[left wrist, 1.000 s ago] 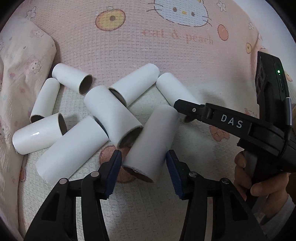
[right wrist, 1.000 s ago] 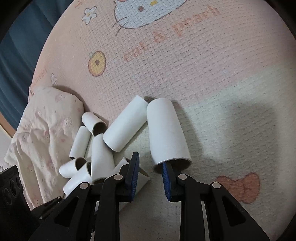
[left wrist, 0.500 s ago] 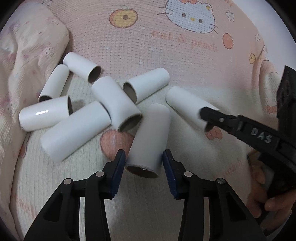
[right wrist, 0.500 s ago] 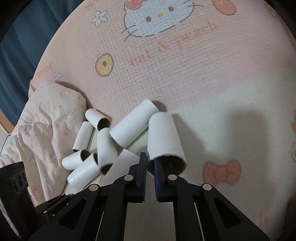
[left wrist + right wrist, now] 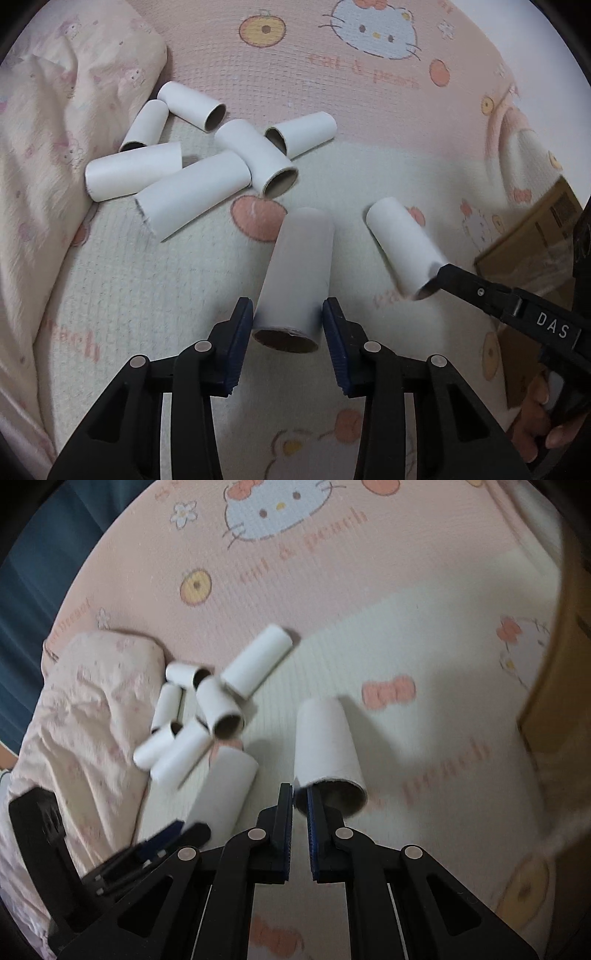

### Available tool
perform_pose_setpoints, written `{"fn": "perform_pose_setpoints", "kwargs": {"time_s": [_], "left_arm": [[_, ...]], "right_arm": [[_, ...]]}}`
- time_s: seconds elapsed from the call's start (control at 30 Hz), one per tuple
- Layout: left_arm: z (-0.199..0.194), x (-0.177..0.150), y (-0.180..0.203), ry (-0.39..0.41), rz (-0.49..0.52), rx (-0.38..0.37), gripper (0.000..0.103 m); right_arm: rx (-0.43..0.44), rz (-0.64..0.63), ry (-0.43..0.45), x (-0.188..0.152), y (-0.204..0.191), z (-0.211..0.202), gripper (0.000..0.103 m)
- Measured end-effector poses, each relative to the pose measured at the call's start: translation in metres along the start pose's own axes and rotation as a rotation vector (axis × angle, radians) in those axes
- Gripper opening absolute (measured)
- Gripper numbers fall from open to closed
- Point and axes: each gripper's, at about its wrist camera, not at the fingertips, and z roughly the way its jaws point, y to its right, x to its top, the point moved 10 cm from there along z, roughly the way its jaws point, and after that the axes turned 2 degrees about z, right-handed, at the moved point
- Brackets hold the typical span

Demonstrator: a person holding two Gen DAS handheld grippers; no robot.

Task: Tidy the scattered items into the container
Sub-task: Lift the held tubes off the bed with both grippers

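My left gripper (image 5: 288,317) has a white cardboard tube (image 5: 299,266) between its blue pads, which press on its sides as the jaws are closing; the tube hangs clear of the blanket. My right gripper (image 5: 301,794) is shut on the rim wall of a second tube (image 5: 325,746), one finger inside and one outside. That tube (image 5: 402,243) also shows in the left wrist view at the right gripper's tip. Several more tubes (image 5: 207,170) lie in a loose pile at upper left. A brown cardboard box (image 5: 535,236) sits at the right edge.
A pink cartoon-cat blanket (image 5: 332,92) covers the whole surface. A crumpled pink cloth (image 5: 55,122) lies left of the pile. The box wall (image 5: 565,664) rises along the right of the right wrist view. A hand (image 5: 535,439) holds the right gripper.
Both grippers rose and drew away from the pile, each carrying a tube. The right jaws shut on the tube's rim, the left jaws narrowed onto theirs. The box came into view at right.
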Motion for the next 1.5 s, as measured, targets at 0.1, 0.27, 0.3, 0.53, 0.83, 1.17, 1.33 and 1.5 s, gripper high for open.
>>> {"fn": "perform_pose_setpoints", "kwargs": {"time_s": [0.1, 0.27, 0.3, 0.53, 0.83, 1.17, 1.33, 1.5], "left_arm": [[-0.001, -0.008, -0.002, -0.016, 0.025, 0.019, 0.043], [-0.005, -0.016, -0.005, -0.028, 0.044, 0.012, 0.043], [-0.006, -0.016, -0.007, -0.032, 0.041, 0.018, 0.043], [-0.009, -0.007, -0.016, -0.039, 0.009, 0.023, 0.065], [0.009, -0.005, -0.011, -0.153, 0.043, 0.018, 0.066], [0.037, 0.003, -0.007, -0.292, -0.037, -0.010, 0.062], [0.047, 0.006, -0.006, -0.338, 0.002, 0.032, 0.062], [0.057, 0.001, -0.008, -0.381, -0.022, 0.056, 0.053]], "right_arm": [[-0.020, -0.022, -0.033, -0.013, -0.002, -0.001, 0.005], [-0.027, -0.044, -0.060, -0.028, -0.004, -0.006, 0.005], [-0.027, -0.043, -0.061, -0.030, -0.004, -0.009, 0.006], [-0.158, -0.129, -0.010, -0.023, 0.003, -0.019, 0.023], [-0.153, -0.175, -0.081, -0.012, -0.001, 0.014, 0.053], [-0.145, -0.230, -0.258, 0.018, -0.004, 0.057, 0.053], [-0.175, -0.260, -0.372, 0.019, 0.001, 0.069, 0.053], [-0.216, -0.272, -0.442, 0.012, 0.008, 0.083, 0.053]]}}
